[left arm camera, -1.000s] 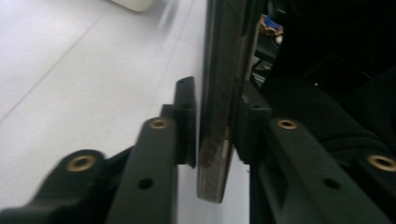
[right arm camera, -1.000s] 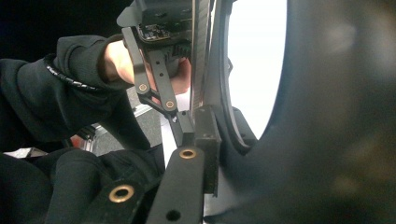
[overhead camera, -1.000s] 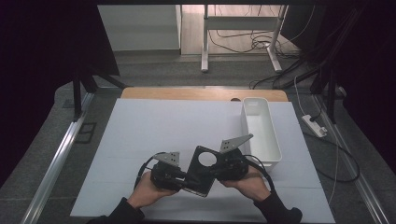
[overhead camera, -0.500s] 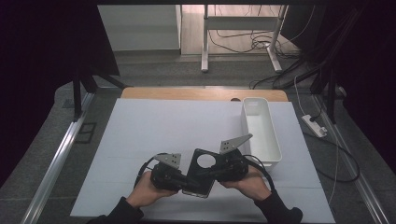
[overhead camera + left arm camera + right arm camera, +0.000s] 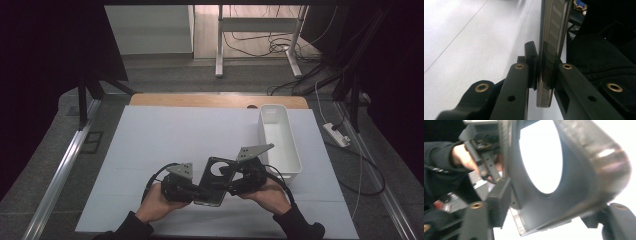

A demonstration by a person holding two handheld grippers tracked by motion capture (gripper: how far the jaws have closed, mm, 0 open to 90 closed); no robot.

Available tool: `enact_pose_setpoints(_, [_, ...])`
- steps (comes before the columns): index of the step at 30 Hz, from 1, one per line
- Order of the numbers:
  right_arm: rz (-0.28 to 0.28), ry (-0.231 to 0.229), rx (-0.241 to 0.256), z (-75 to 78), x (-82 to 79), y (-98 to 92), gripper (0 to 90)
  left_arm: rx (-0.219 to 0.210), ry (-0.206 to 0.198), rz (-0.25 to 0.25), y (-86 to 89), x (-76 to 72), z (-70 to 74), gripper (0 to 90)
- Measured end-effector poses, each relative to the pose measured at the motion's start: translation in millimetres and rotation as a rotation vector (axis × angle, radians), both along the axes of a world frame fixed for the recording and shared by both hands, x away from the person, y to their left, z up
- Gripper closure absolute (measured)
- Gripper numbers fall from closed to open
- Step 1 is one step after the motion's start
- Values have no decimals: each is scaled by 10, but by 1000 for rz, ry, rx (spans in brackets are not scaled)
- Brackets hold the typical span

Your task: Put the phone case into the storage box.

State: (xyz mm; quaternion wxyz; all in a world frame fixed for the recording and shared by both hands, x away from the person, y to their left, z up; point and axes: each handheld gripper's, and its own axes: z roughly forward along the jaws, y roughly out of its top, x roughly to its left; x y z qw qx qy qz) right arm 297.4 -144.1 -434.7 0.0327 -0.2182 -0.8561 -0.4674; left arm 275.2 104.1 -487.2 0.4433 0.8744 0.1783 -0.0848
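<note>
- A person sits at the near edge of a counter (image 5: 150, 135) with a white top
- The left hand (image 5: 156, 204) holds the left tool (image 5: 192, 190) and the right hand (image 5: 267, 192) holds the right tool (image 5: 231, 184)
- Between the two tools is a flat dark plate with a big round hole (image 5: 215, 181)
- The plate is near the front of the counter, in the middle, and it tilts up off the white top
- The left tool is clamped on the plate's left edge. In the left gripper view the thin edge of the plate (image 5: 549, 62) stands straight up between the two black jaws, and both jaws press on it
- The right tool is clamped on the plate's right side. In the right gripper view the plate (image 5: 579, 177) is very close and blurry, and the white counter shows through its round hole
- In that same view the left hand (image 5: 461, 157) and the left tool (image 5: 486, 167) show on the far side of the plate
- Each tool has a grey three-cornered plate on top and a black cable trailing from it
- A long white bin (image 5: 280, 142) sits on the right side of the counter, just beyond the right tool. It looks empty
- Past the counter there is a grey floor with cables (image 5: 280, 47) and the legs of a white desk (image 5: 219, 45)
</note>
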Motion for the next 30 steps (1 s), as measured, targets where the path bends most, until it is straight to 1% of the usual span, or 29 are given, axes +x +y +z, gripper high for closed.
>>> enact_pose_setpoints(2, [-32, -19, 1, 11, 9, -21, 259, 7, -3, 14, 1, -3, 1, 845])
enact_pose_setpoints(3, [-53, -31, -3, 20, 10, -31, 216, 10, -6, 21, 1, -4, 2, 845])
enact_pose_setpoints(5, [-83, -49, -15, 30, 14, -44, 158, 14, -6, 33, 5, -4, 2, 845])
enact_pose_setpoints(7, [-111, -57, -25, 33, 18, -55, 101, 16, -10, 40, 8, -5, 3, 845])
enact_pose_setpoints(9, [-140, -61, -32, 37, 23, -69, 74, 25, -12, 65, 10, -13, 4, 844])
enact_pose_setpoints(12, [-164, -63, -32, 45, 35, -91, 29, 31, -10, 93, 12, -15, -1, 844])
enact_pose_setpoints(13, [-173, -75, -33, 53, 37, -101, 17, 40, -12, 94, 19, -8, -1, 844])
enact_pose_setpoints(14, [-178, -85, -32, 57, 40, -109, 8, 45, -13, 95, 25, -4, -4, 844])
enact_pose_setpoints(15, [-178, -85, -32, 57, 40, -109, 8, 45, -13, 95, 25, -4, -4, 844])
enact_pose_setpoints(16, [-180, -95, -34, 65, 42, -120, 2, 46, -12, 103, 25, -5, -7, 844])
enact_pose_setpoints(19, [-199, -136, -49, 88, 45, -151, 0, 49, -10, 126, 23, -8, -12, 844])
enact_pose_setpoints(21, [-210, -144, -51, 101, 51, -170, 0, 57, -9, 139, 28, -1, -17, 844])
enact_pose_setpoints(22, [-217, -149, -52, 107, 54, -179, 0, 71, -17, 137, 37, 6, -15, 844])
enact_pose_setpoints(23, [-221, -157, -55, 113, 56, -188, 0, 76, -15, 148, 37, 8, -17, 844])
enact_pose_setpoints(24, [-221, -157, -55, 113, 56, -188, 0, 76, -15, 148, 37, 8, -17, 844])
enact_pose_setpoints(25, [-227, -170, -67, 120, 59, -200, 0, 77, -11, 153, 37, 10, -19, 844])
enact_pose_setpoints(28, [-237, -169, -89, 125, 70, -220, 0, 84, -15, 161, 36, 10, -19, 844])
enact_pose_setpoints(30, [-231, -143, -99, 121, 78, -225, 0, 84, -14, 166, 37, 10, -18, 844])
